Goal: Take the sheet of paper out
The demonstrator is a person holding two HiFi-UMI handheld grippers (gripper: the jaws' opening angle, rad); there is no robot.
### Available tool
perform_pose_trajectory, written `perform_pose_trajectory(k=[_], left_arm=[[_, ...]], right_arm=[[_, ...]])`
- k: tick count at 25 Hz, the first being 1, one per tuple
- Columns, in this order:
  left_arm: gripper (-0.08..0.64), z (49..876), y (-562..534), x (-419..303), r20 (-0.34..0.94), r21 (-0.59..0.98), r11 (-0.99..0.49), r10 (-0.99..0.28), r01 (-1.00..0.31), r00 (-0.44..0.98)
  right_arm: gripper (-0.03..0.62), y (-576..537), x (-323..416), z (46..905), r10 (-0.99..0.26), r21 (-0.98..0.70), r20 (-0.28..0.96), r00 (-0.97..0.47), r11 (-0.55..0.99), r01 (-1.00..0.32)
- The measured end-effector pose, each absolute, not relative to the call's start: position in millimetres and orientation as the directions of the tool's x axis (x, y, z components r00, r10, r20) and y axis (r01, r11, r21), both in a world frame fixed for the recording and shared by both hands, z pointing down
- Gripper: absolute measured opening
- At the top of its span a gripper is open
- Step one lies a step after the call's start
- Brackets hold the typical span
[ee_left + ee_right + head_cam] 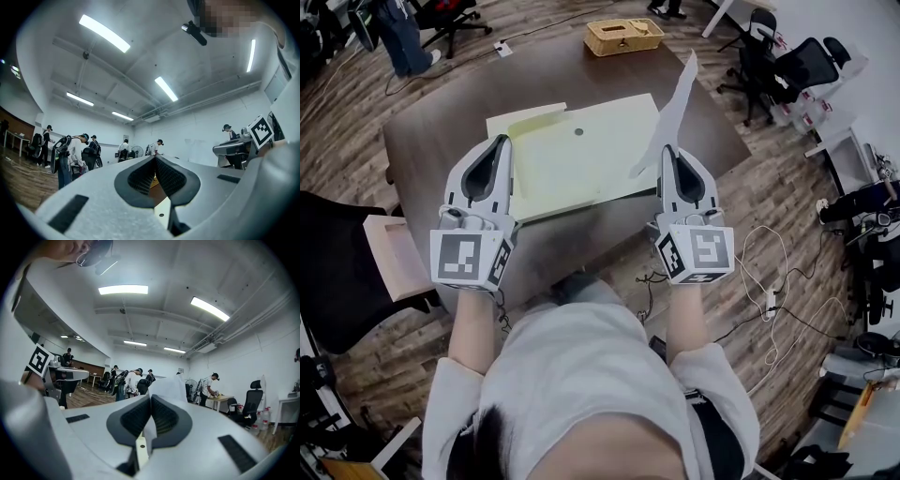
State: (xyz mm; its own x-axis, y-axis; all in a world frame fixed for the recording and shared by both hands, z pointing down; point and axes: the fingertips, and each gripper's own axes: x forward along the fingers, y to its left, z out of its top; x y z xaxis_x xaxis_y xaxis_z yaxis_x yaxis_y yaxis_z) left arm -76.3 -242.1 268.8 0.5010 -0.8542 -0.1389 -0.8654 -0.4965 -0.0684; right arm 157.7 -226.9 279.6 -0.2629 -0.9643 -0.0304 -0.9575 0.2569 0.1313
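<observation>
Head view: right gripper (668, 152) has its jaws clamped on the corner of the white sheet of paper (677, 98). The sheet sticks up and ahead past the tips, off the table (441, 122). Right gripper view shows the same: the paper is pinched between the pads (161, 416). Left gripper (502, 142) has its jaws together, with nothing seen between them. The yellow folder (581, 159) lies flat below and between both grippers. A wicker basket (623, 36) sits well ahead of them.

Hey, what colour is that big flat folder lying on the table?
The folder is pale yellow, clearest in the head view.
</observation>
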Motion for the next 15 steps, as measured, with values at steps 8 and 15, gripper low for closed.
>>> perform_pose_trajectory(k=[8,15], left_arm=[[0.009,269.9,-237.8,-81.4,-0.137,-0.068,-0.493,-0.856,-0.867,0.498],[0.009,270.0,-234.9,-84.6,-0.137,-0.065,-0.497,-0.854,-0.865,0.501]], right_arm=[[0.014,-221.6,153.7,277.1,-0.965,0.14,-0.04,-0.26,0.252,-0.957],[0.014,-217.6,148.8,273.8,-0.965,0.152,-0.047,-0.257,0.247,-0.957]])
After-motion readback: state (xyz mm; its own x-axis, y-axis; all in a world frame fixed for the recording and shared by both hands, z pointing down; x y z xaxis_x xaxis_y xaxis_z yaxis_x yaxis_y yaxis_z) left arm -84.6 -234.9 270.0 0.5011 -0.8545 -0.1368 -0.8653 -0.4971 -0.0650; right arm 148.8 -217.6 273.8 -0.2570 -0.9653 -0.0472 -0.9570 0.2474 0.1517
